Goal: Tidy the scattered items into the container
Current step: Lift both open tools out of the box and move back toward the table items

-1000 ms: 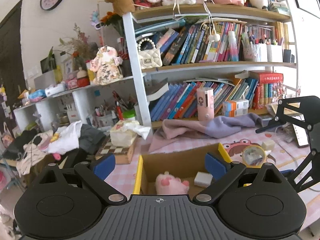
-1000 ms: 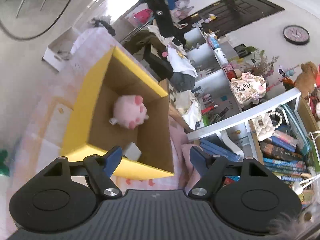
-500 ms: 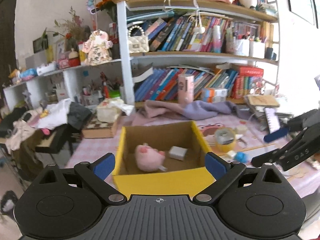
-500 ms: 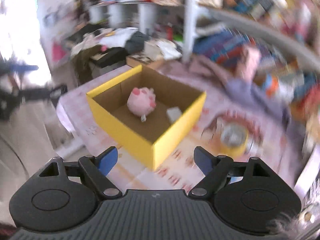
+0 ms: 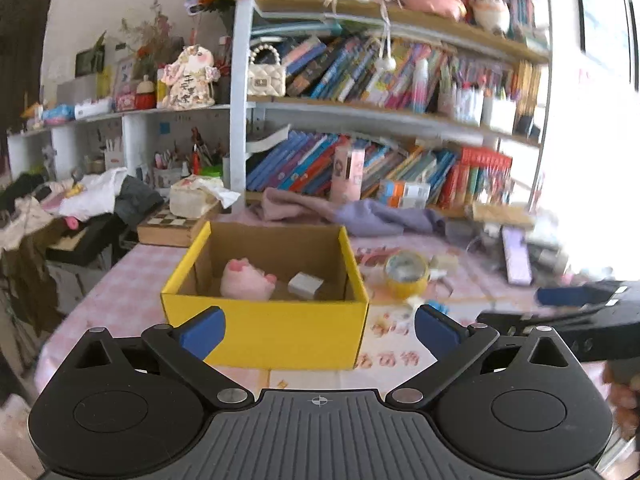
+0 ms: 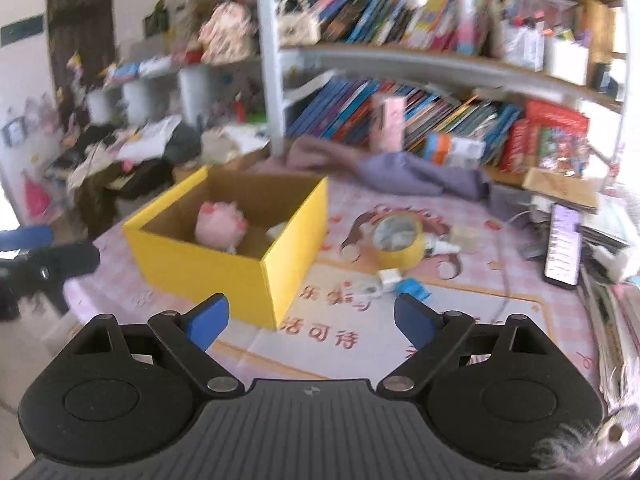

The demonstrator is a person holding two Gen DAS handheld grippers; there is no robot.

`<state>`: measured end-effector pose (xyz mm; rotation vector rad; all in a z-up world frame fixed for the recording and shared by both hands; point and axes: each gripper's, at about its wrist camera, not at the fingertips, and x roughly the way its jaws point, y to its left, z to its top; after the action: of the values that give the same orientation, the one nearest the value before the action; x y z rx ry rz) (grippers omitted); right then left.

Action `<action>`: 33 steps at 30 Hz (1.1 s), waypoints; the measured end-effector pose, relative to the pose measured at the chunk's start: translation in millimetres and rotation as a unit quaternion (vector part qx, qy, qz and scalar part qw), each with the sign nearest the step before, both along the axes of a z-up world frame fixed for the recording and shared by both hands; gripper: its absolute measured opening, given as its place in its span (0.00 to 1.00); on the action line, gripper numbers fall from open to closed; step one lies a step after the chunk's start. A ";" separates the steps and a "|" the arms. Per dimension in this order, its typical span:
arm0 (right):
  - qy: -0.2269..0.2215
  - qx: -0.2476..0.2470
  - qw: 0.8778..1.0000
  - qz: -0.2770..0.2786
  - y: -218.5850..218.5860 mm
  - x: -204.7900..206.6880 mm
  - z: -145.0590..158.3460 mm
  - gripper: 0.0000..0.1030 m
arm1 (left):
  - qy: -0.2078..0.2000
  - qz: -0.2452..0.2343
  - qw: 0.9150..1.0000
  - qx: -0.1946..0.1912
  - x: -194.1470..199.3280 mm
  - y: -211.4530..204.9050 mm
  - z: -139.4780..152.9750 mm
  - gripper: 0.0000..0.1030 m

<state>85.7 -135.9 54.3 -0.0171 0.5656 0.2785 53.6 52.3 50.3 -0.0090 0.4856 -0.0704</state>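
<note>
Nearest, left gripper: fingers spread wide, nothing between the blue pads. Right gripper: likewise spread wide and empty.

Just beyond the left gripper, at 12 o'clock: yellow box, open-topped, standing on pink checked tablecloth. Inside: pink plush toy toward the left wall, small white block to its right, apart from it.

At 1 o'clock from the box, outside it, in the right wrist view: yellow tape roll on the cloth, with a white tube-like item touching its right side. Nearer, between tape roll and right gripper: small white piece and blue item, just beside each other; exact type unclear through blur. Further right, at 3 o'clock: phone, screen lit, at the table edge.

Behind the box: purple cloth lying along the foot of a bookshelf packed with books.
</note>
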 end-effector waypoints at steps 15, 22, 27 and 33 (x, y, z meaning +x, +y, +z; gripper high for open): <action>0.036 -0.010 0.998 -0.053 -25.6 -27.1 -39.3 0.86 | 0.065 -0.023 0.997 0.033 -9.8 -46.6 -37.5 0.99; 0.016 -0.060 0.996 -0.062 -37.3 -35.2 -46.4 0.85 | 0.065 -0.043 0.997 0.023 -4.5 -59.3 -41.4 0.98; 0.028 -0.062 0.996 -0.059 -42.0 -37.1 -51.7 0.85 | 0.072 -0.064 0.995 0.027 1.3 -73.1 -45.7 0.98; 0.036 -0.061 0.995 -0.066 -50.2 -33.9 -55.3 0.84 | 0.074 -0.080 0.993 0.035 10.3 -87.1 -47.5 0.97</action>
<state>51.7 -186.2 -1.1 -0.0881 0.6522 0.1167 63.9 -34.7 2.8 0.0950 0.6356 -0.2106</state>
